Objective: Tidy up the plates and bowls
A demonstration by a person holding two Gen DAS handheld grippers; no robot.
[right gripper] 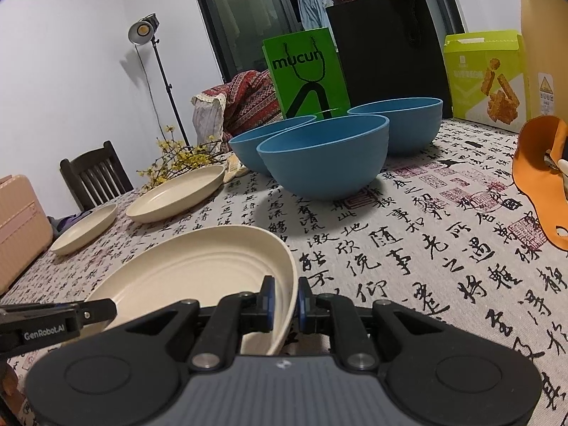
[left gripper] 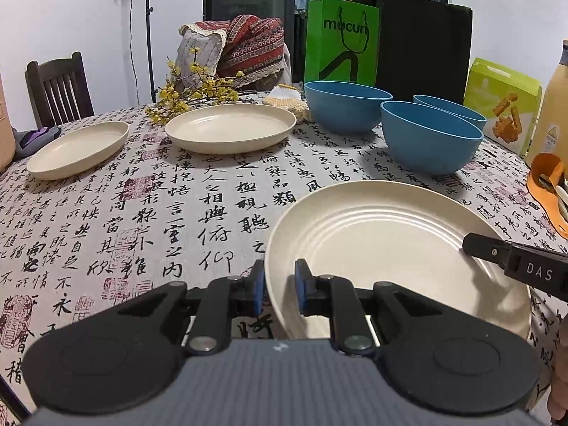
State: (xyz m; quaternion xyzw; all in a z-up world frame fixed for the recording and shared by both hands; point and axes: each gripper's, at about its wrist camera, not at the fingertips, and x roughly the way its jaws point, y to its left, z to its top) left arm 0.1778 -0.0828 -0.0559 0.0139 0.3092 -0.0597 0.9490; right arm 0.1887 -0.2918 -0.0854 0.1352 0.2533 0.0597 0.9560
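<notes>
The left gripper (left gripper: 278,291) and right gripper (right gripper: 283,300) each stand narrow, straddling opposite rims of the near plate (left gripper: 383,234). Two more plates (left gripper: 230,127) lie ahead-left of the left gripper; three blue bowls (right gripper: 323,156) lie beyond the right gripper.

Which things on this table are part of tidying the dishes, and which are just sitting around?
Part of the job:
near cream plate
two far cream plates
three blue bowls

Just lying about:
green bag
black bag
snack box
yellow flowers
orange item
</notes>
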